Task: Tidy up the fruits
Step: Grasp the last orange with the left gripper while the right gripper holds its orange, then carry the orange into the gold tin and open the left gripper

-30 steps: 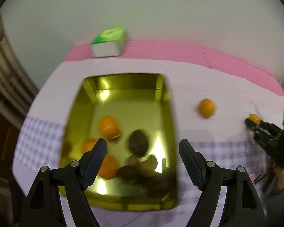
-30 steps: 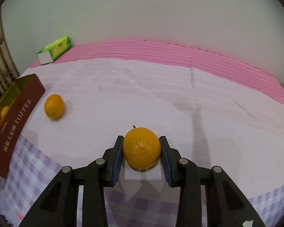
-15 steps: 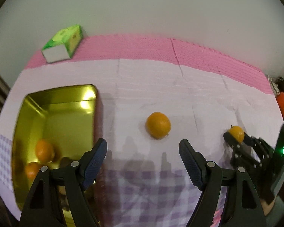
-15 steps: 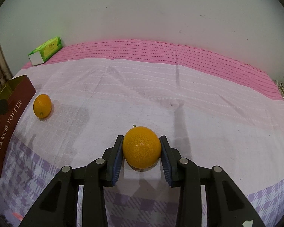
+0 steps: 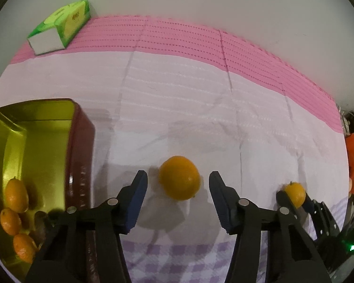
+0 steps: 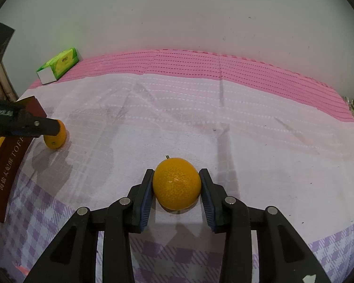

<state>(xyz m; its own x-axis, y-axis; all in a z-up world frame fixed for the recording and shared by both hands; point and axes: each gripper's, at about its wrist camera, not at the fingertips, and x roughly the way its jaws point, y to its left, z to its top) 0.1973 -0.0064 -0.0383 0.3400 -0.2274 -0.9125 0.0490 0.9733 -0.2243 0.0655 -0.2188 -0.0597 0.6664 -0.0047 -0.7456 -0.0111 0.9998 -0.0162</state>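
Pink and white cloth covers the surface (image 6: 259,122). Right gripper (image 6: 177,188) squeezes a bumpy round orange fruit (image 6: 176,186). Left gripper (image 5: 178,194) is wide around another smooth orange fruit (image 5: 179,177), beside the gold tin box (image 5: 79,146).

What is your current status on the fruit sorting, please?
Left tool open, straddling a loose round orange fruit on the cloth. Right tool shut on a second orange fruit. Gold-lined rectangular tin holds several; path unobstructed.
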